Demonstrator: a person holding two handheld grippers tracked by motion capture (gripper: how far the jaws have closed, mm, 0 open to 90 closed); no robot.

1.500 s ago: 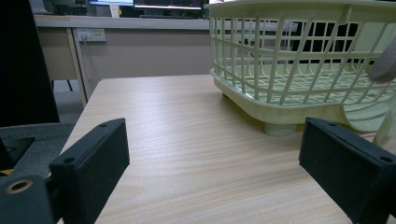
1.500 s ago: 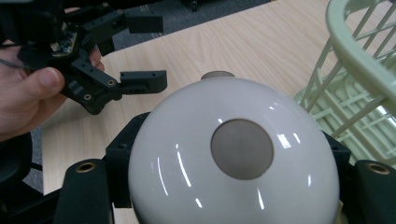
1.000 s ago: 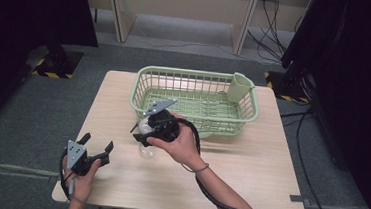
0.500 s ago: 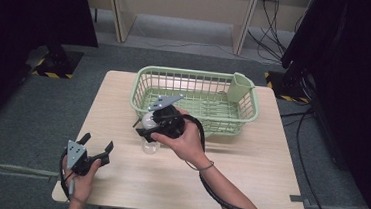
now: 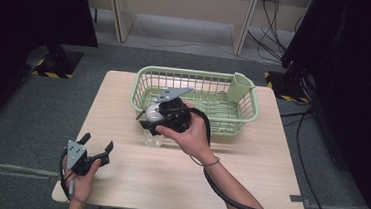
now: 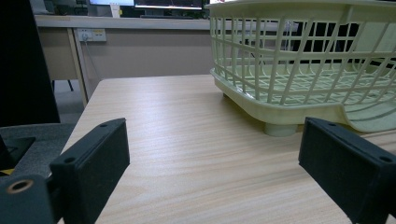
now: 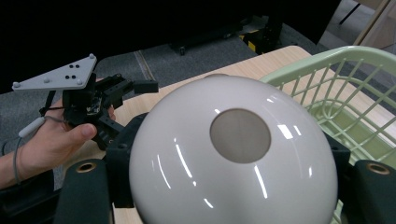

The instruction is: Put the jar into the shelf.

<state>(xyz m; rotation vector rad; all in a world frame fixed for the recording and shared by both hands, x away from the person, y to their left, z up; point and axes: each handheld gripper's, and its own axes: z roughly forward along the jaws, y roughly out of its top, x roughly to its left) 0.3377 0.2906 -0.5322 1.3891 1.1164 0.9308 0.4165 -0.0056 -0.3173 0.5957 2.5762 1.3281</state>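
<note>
Wooden table [image 5: 248,179]: a white bowl [image 7: 233,154] is clamped by the right gripper [image 5: 165,114] beside the green basket [image 5: 245,112]; the left gripper [image 5: 94,150] is held spread.

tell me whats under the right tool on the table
A small clear glass stands on the table just below the right tool, which holds a white bowl upside down above it. The hand and tool cover the glass's top, so its rim is hidden.

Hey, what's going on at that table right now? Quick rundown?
Right gripper shut on white bowl, raised beside green basket. Left gripper open, idle near table edge. Clear glass on the table under the bowl.
</note>
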